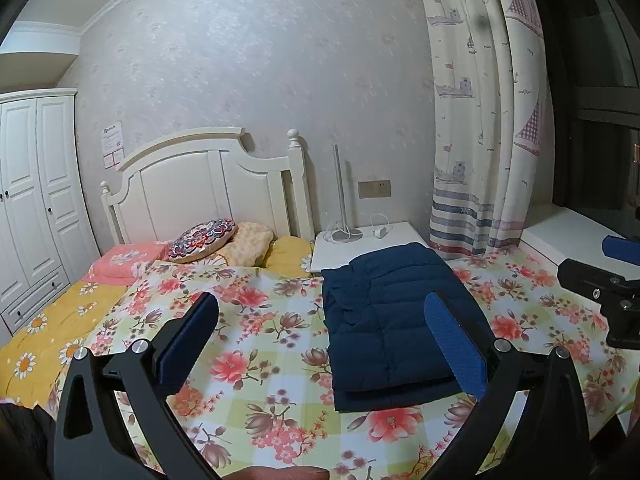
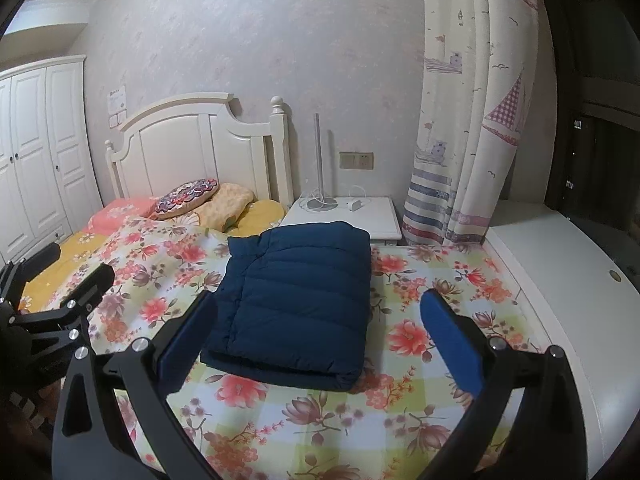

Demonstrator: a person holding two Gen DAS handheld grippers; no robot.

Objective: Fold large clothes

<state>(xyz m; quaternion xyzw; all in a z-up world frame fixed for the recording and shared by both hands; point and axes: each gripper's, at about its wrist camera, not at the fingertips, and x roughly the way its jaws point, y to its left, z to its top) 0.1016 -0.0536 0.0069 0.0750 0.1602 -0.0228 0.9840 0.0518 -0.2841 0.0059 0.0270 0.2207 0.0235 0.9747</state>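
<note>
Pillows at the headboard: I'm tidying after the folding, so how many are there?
4: pink pillow leftmost, round patterned cushion leaning beside it, peach pillow behind, yellow pillow nearest the nightstand. More may be hidden.

Both wrist views look low across the bed [image 1: 248, 364] toward the headboard [image 2: 192, 148], sharing the folded jacket [image 2: 296, 300] mid-frame.

Two handheld grippers, the left gripper [image 1: 324, 340] and right gripper [image 2: 320, 332], have matte black angular frames. Silver round screws dot the joints. Blue textured pads [image 1: 456, 348] line the fingers.
</note>
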